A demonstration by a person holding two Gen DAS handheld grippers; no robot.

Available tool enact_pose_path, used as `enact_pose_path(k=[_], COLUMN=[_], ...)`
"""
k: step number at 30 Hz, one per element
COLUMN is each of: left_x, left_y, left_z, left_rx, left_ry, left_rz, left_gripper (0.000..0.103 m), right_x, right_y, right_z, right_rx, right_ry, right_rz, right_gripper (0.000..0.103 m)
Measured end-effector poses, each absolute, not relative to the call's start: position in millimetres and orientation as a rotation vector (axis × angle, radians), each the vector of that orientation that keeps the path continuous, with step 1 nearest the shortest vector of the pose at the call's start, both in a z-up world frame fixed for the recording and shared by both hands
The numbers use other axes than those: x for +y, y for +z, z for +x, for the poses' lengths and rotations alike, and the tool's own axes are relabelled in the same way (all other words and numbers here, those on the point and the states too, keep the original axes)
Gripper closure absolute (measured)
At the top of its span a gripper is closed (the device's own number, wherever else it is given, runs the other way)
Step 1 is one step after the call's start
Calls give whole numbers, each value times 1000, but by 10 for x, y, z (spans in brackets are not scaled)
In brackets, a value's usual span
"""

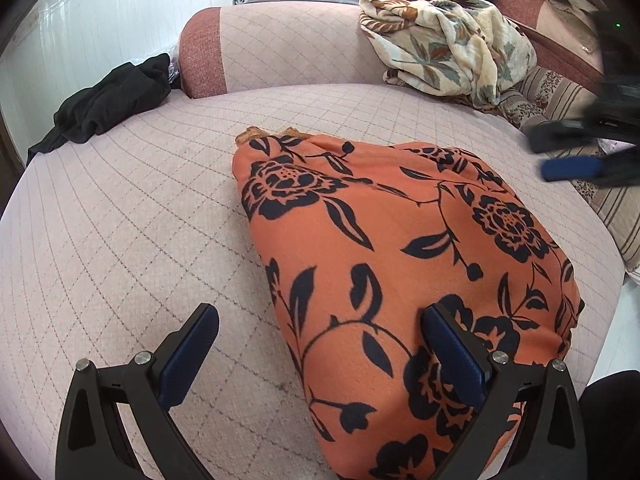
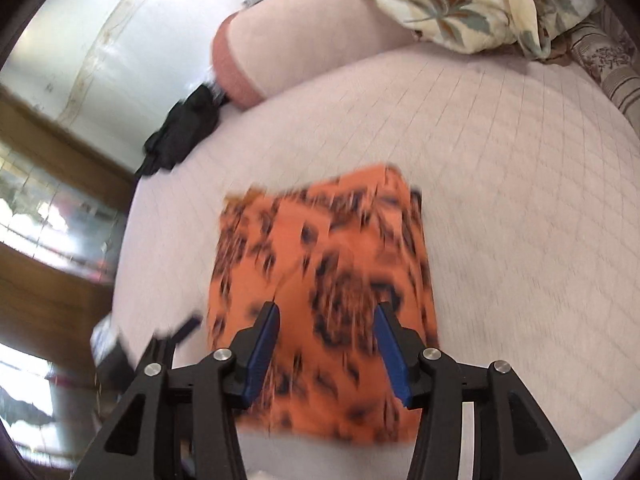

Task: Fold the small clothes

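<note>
An orange garment with a black flower print [image 1: 384, 264] lies folded flat on the pink quilted sofa seat [image 1: 132, 216]. My left gripper [image 1: 320, 320] is open and empty, low over the garment's near left edge, its right finger above the cloth. My right gripper [image 2: 326, 312] is open and empty, above the garment [image 2: 320, 264]; that view is blurred. The right gripper also shows blurred at the right edge of the left wrist view [image 1: 576, 152]. The left gripper shows blurred in the right wrist view [image 2: 176, 332].
A black garment [image 1: 108, 100] lies at the seat's back left corner. A cream leaf-print blanket [image 1: 452, 44] is heaped at the back right against the backrest [image 1: 280, 44]. A striped cushion [image 1: 560, 100] lies at the right.
</note>
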State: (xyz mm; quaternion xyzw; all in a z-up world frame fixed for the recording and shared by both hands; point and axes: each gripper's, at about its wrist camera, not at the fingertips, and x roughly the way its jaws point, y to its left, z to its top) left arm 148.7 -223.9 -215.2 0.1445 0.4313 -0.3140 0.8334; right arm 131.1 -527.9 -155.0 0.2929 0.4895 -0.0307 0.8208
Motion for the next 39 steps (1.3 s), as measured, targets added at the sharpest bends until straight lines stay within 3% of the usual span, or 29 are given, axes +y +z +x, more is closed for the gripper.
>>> enact_pose_path(k=[5,7,17,23,29,39], left_x=[-2271,-2277,-2280,-2288,-2284,-2300], left_y=[-2155,-2154,-2148,-2160,-2153,-2152], left_z=[1539,1547,1547,1574,1578,1485], left_rx=[917,918,912,918,912,903], left_ry=[-661,-662,-657,-660,-656,-649], left_rz=[301,303,307,308,308,321], left_gripper=[1,1,1,1,1,1], right_x=[-5383,-5450,-5008,-4681,-4678,-5454], right_y=[-1985,-2357,-1871,-2299,-2067,-1731], right_z=[1792,1950,2528,2974,2706,1562], right_rx=[1040,1136,1079,1196,1119,912], right_ry=[-192,-215,-107,-19,8,-52], right_rz=[599,629,509,485,509,646], right_gripper=[50,49,49,40,38,33])
